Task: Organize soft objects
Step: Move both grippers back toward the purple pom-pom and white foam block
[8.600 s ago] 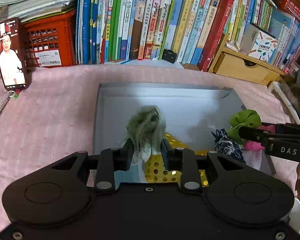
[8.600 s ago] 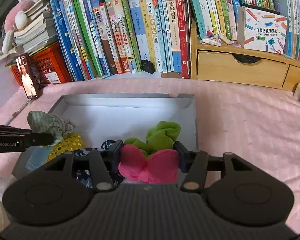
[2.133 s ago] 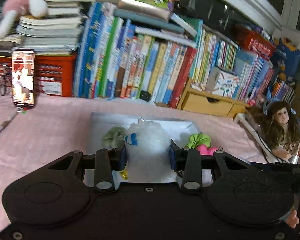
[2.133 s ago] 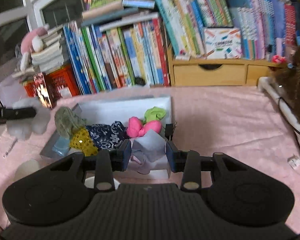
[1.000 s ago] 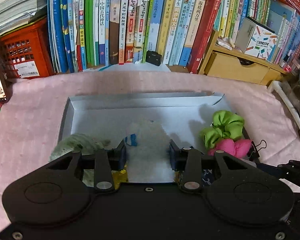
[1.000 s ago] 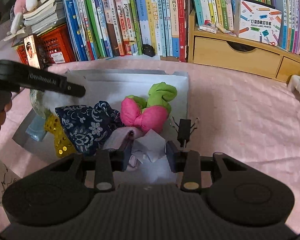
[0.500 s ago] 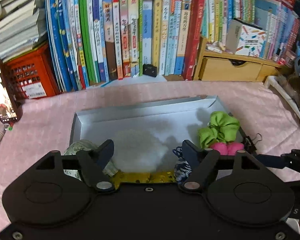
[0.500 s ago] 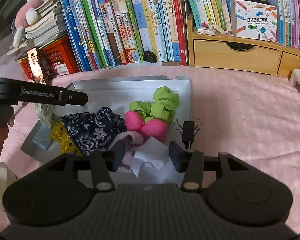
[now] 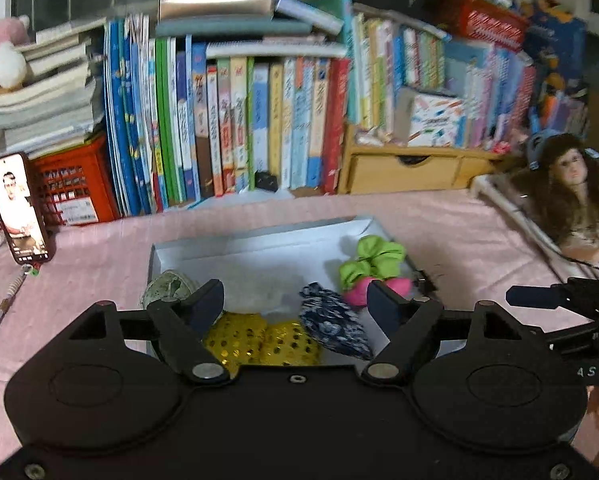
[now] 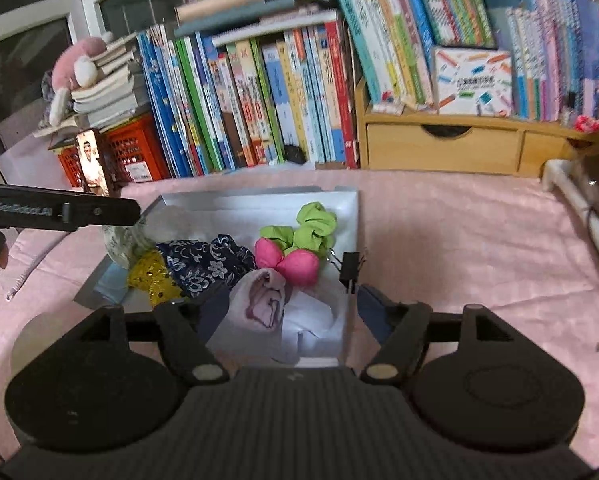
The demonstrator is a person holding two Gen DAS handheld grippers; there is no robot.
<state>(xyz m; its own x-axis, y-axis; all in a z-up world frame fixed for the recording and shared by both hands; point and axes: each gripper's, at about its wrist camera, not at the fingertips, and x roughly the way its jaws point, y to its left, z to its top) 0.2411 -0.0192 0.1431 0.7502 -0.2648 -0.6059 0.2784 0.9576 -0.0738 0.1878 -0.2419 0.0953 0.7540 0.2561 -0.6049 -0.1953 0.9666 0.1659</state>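
Note:
A shallow grey box [image 9: 259, 236] [image 10: 347, 216] lies on the pink cloth. In it lie a green scrunchie [image 9: 373, 260] [image 10: 313, 226], a pink bow [image 10: 289, 260], a navy floral piece [image 9: 333, 326] [image 10: 203, 260], a gold sequin piece [image 9: 259, 342] [image 10: 151, 276], a grey-green lace piece [image 9: 167, 286], a white fluffy piece [image 9: 263, 288] and a pale lilac cloth [image 10: 263, 306]. My left gripper [image 9: 295, 300] is open and empty above the box's near side. My right gripper [image 10: 285, 306] is open and empty over the lilac cloth.
A row of books [image 9: 239, 128] and a wooden drawer unit [image 10: 443, 148] stand behind the box. A phone [image 9: 17, 208] leans by a red crate [image 9: 75, 184]. A doll [image 9: 571, 196] sits at the right. A black binder clip [image 10: 349, 266] lies beside the box.
Both grippers have opened wider and pulled back and up from the box. The white fluffy piece and the lilac cloth now lie loose in the box.

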